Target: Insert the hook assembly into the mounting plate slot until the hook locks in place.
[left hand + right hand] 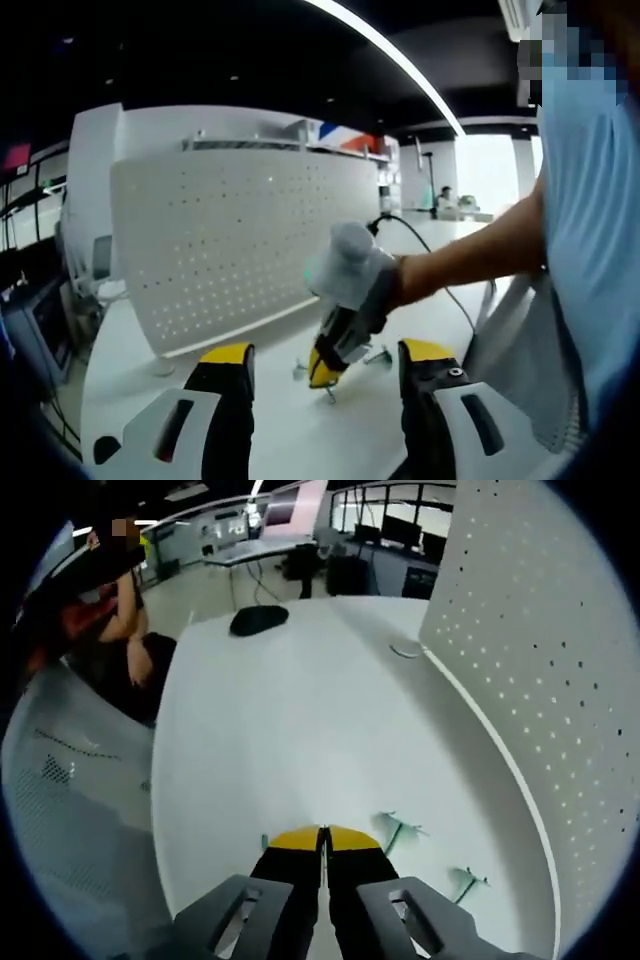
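The mounting plate (240, 240) is a white perforated panel that stands upright on the white table; in the right gripper view the plate (560, 680) runs along the right side. Small metal hooks (378, 355) lie on the table in front of it, and two hooks (398, 830) lie just right of my right gripper's tips. My right gripper (322, 837) is shut, with nothing visible between its yellow tips. In the left gripper view the right gripper (325, 370) points down at the table among the hooks. My left gripper (328, 352) stands open, short of the hooks.
A black rounded object (258, 618) lies at the far end of the white table (280, 740), and a small white disc (405, 648) sits by the panel's foot. A person's arm (480, 255) holds the right gripper. Desks and screens stand beyond.
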Action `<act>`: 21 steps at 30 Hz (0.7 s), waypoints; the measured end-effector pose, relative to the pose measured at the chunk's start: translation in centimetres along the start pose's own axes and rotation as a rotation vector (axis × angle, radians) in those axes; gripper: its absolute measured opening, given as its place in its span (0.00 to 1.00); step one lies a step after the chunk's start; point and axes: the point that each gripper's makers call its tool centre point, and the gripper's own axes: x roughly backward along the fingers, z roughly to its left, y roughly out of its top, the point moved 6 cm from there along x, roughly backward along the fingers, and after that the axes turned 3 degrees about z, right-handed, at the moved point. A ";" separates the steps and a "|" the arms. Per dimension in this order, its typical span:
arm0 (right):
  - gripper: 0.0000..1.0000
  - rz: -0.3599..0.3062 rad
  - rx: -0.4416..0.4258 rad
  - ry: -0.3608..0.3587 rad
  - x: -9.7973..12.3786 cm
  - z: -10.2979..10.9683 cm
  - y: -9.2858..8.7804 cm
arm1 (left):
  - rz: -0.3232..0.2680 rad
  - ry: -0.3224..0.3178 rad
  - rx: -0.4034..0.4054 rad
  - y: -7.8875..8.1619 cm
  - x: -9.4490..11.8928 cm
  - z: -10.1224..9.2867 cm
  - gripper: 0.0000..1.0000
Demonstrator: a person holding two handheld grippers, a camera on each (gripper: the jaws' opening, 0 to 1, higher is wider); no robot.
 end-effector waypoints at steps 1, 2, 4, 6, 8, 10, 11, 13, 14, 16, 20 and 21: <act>0.00 -0.027 -0.029 0.011 0.2 0.0 0.2 | 0.001 0.002 -0.001 0.0 0.0 0.0 0.59; 0.00 -0.047 -0.050 0.018 0.3 0.0 0.5 | 0.001 0.003 -0.001 0.0 0.0 0.0 0.59; 0.00 -0.077 -0.064 0.014 0.8 -0.2 0.8 | 0.000 0.004 0.001 0.0 0.0 0.0 0.59; 0.00 -0.103 -0.074 0.016 1.1 -0.3 1.2 | -0.002 0.005 0.004 0.0 0.0 0.1 0.59; 0.00 -0.142 -0.092 0.015 1.5 -0.3 1.7 | 0.000 0.005 0.005 0.0 0.0 0.1 0.59; 0.00 -0.173 -0.101 0.005 2.1 -0.4 2.1 | -0.001 0.005 0.009 0.0 0.0 0.1 0.59; 0.00 -0.183 -0.101 0.001 2.3 -0.4 2.3 | -0.003 0.005 0.012 0.1 0.1 0.1 0.59; 0.00 -0.224 -0.119 0.000 2.8 -0.4 2.8 | -0.005 0.009 0.020 0.1 0.1 0.2 0.59; 0.00 -0.238 -0.126 0.000 3.1 -0.5 3.0 | -0.006 0.010 0.024 0.2 0.1 0.3 0.59; 0.00 -0.278 -0.128 -0.014 3.8 -0.6 3.6 | -0.002 0.016 0.027 0.2 0.1 0.5 0.58; 0.00 -0.348 -0.142 -0.026 5.1 -0.6 4.7 | -0.002 0.027 0.026 0.7 0.2 0.9 0.57; 0.00 -0.367 -0.151 -0.030 5.5 -0.7 5.0 | -0.002 0.031 0.024 0.8 0.2 1.1 0.57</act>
